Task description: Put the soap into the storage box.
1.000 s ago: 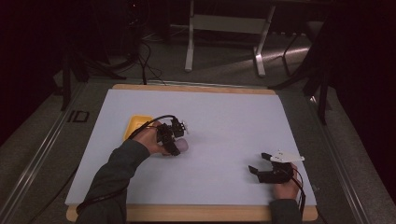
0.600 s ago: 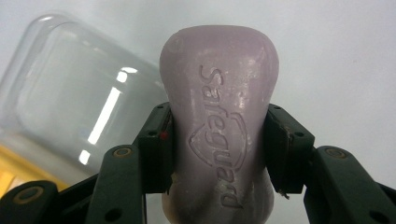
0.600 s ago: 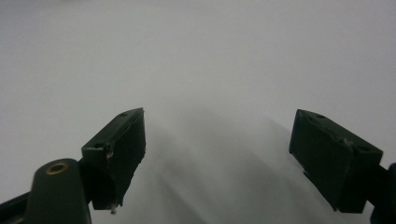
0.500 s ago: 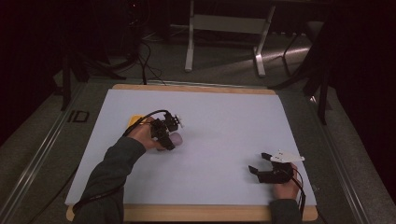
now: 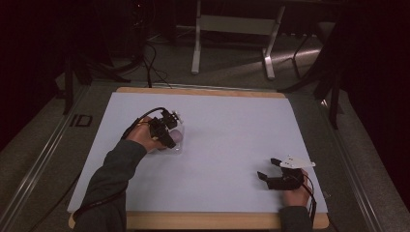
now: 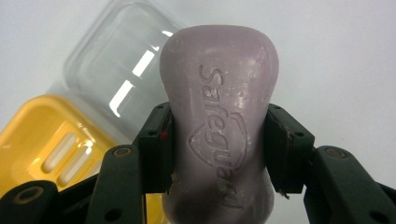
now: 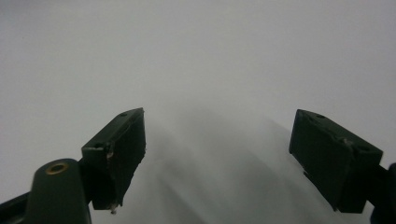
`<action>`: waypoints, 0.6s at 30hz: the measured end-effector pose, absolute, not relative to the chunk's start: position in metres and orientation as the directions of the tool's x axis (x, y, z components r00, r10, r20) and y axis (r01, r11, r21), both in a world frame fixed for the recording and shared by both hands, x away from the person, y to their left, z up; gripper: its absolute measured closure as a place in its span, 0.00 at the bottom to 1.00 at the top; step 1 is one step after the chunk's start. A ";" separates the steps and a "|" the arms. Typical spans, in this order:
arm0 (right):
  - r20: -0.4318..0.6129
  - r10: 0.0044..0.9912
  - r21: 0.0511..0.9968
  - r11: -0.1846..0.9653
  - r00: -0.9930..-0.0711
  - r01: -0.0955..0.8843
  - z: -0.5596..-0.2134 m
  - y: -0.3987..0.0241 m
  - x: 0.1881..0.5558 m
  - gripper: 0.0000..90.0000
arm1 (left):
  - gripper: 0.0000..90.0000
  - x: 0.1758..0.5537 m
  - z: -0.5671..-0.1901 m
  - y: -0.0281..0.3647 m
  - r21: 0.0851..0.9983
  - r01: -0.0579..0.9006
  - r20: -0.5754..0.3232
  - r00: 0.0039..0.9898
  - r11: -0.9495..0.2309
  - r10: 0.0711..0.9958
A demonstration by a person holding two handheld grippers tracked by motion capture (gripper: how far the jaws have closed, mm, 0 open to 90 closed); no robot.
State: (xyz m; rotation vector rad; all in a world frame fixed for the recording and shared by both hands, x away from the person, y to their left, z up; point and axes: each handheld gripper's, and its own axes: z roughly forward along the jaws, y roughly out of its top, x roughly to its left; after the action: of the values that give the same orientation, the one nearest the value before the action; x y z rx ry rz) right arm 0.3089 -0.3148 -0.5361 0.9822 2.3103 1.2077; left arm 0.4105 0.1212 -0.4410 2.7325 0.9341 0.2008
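A dim room with a metal stand frame lies beyond the table [image 5: 300, 145], whose pale sheet is bare across most of its width. At the left, the left gripper [image 6: 217, 154] has its jaws clamped on the narrow waist of a lilac soap bar [image 6: 219, 121], embossed with a brand name, and the bar's long axis runs straight out along the jaws, away from the hand. Behind the bar in the left gripper view, and to its left, lie a clear plastic lid [image 6: 116, 70] and, nearer the gripper, a yellow soap dish [image 6: 51, 144] with slotted drain holes in its floor; the two touch or overlap, though whether they are hinged I cannot tell. From above, the left gripper [image 5: 164, 130] hangs low over this spot, with the clear lid just beside it. If the soap is bound for the dish, the dish sits close on the gripper's own left, so the left hand is plainly the nearer one. Well apart at the right, the right gripper [image 5: 273, 169] rests near the front edge, jaws spread wide over bare sheet with nothing between them.
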 end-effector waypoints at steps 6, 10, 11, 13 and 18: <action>0.007 0.718 0.819 0.395 -0.696 0.415 -0.536 -0.315 0.309 0.20 | 0.55 0.412 -0.440 0.128 0.282 0.610 0.053 0.760 -0.740 0.647; 0.006 0.718 0.819 0.396 -0.696 0.415 -0.536 -0.315 0.309 0.20 | 0.55 0.416 -0.437 0.136 0.299 0.645 0.059 0.723 -0.704 0.688; 0.005 0.718 0.819 0.397 -0.696 0.415 -0.536 -0.315 0.309 0.20 | 0.55 0.417 -0.437 0.137 0.299 0.652 0.061 0.716 -0.697 0.695; 0.005 0.718 0.819 0.397 -0.696 0.415 -0.536 -0.315 0.309 0.20 | 0.55 0.420 -0.436 0.140 0.298 0.664 0.061 0.703 -0.686 0.708; 0.005 0.718 0.819 0.397 -0.696 0.415 -0.536 -0.315 0.309 0.20 | 0.55 0.422 -0.436 0.145 0.303 0.684 0.057 0.682 -0.663 0.729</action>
State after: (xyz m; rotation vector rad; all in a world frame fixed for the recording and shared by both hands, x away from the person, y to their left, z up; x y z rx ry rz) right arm 0.3089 -0.3147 -0.5362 0.9812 2.3099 1.2049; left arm 0.4222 0.1449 -0.4356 2.6379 1.1315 0.2524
